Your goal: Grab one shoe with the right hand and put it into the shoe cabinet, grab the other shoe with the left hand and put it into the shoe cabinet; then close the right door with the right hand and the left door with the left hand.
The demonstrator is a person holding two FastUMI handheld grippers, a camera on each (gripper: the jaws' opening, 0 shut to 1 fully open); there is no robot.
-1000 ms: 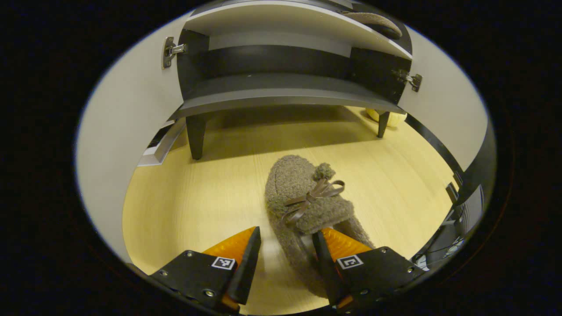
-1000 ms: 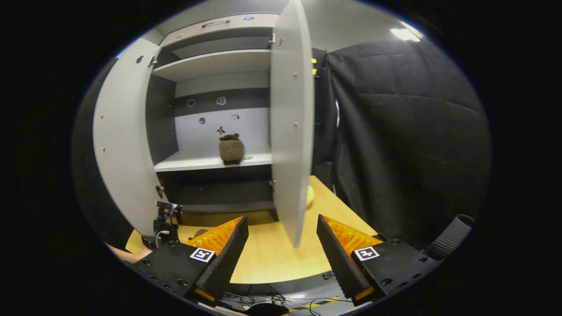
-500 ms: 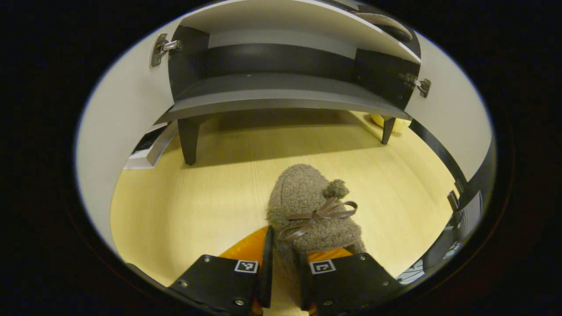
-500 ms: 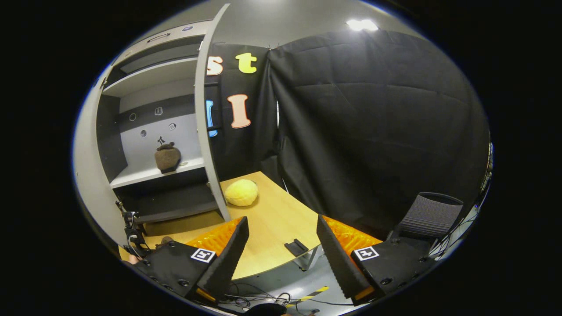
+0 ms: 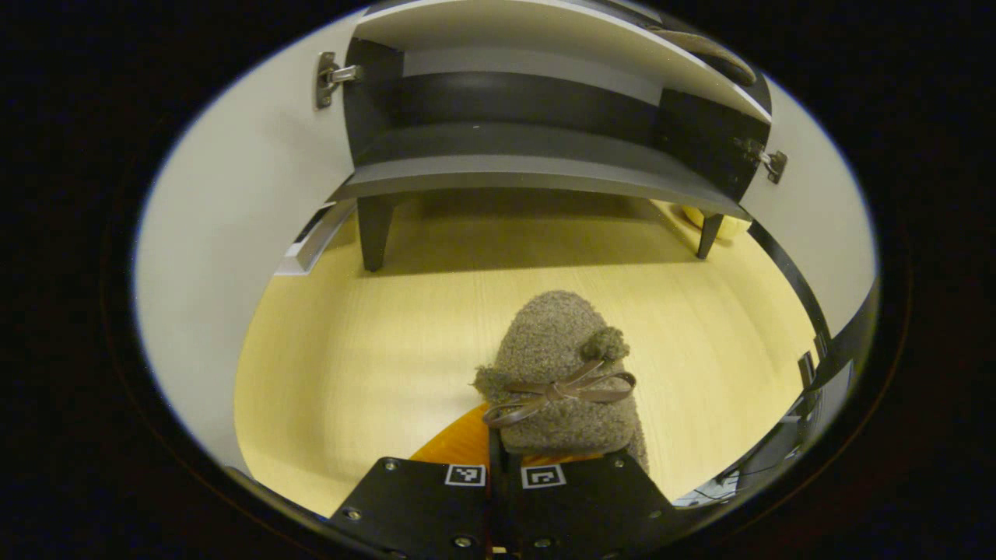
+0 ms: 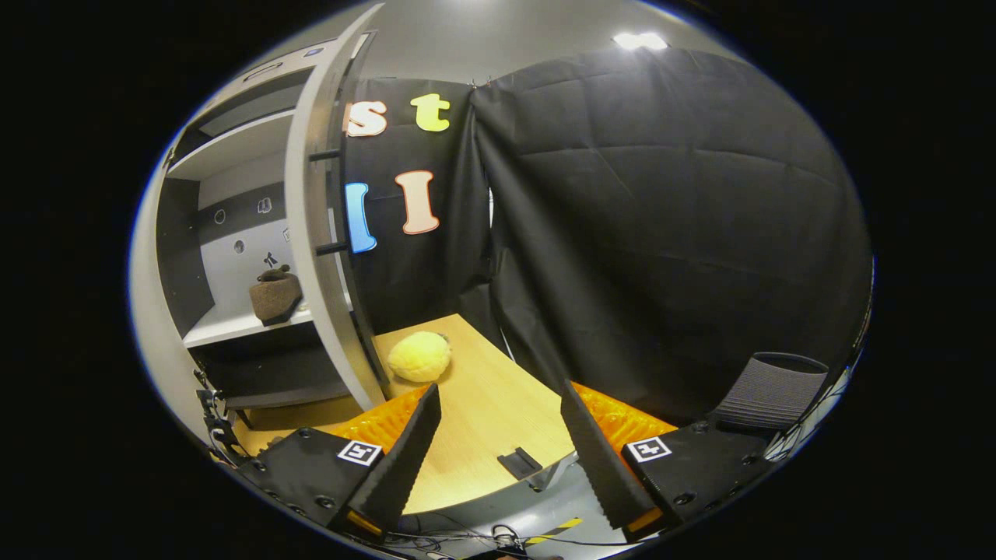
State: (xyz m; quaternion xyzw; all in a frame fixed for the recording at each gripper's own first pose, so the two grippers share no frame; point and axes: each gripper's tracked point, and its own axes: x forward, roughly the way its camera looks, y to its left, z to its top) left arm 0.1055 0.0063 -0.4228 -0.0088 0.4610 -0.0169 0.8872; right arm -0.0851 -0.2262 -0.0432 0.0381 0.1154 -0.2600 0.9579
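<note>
Tabletop [image 5: 350, 365] bare between shoe [image 5: 556, 373] and cabinet [image 5: 537, 163].

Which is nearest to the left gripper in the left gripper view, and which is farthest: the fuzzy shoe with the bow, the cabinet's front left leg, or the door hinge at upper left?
1. The fuzzy shoe, clamped by the left gripper, low in the middle.
2. The cabinet's front left leg, standing beyond it on the table, to the left.
3. The door hinge, higher up on the left door.

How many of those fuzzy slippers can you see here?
2. One slipper is over the wooden table, gripped by the left claw; the other slipper sits on the cabinet's white shelf. None seems hidden.
</note>
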